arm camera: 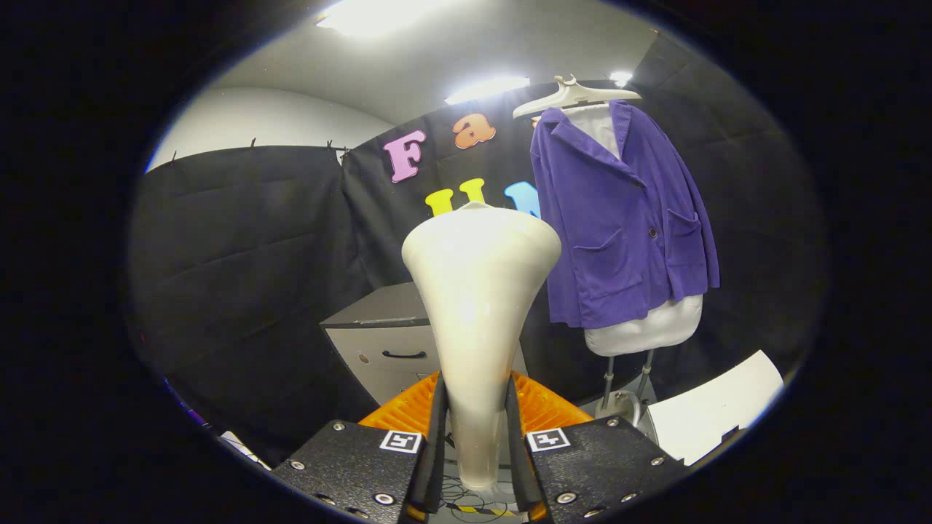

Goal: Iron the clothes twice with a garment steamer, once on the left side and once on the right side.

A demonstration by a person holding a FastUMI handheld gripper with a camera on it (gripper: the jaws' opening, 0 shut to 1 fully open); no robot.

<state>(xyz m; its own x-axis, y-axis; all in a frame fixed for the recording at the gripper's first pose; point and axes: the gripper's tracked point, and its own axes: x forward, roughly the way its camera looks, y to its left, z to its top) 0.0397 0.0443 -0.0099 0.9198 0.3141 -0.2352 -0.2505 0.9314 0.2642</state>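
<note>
Both jaws clamping smooth flared steamer (pixel 477 306), ribbed purple jacket (pixel 619 218) beyond

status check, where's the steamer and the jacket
Gripper shut on steamer head. Purple jacket hangs on stand beyond, untouched. Cabinet off to the side.

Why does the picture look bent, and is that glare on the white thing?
Gripper view: a fisheye lens bows the grey drawer cabinet and walls; ceiling lights put a soft sheen on the cream flared steamer head, clamped in the gripper; the purple corduroy jacket stays sharp and evenly lit.
</note>
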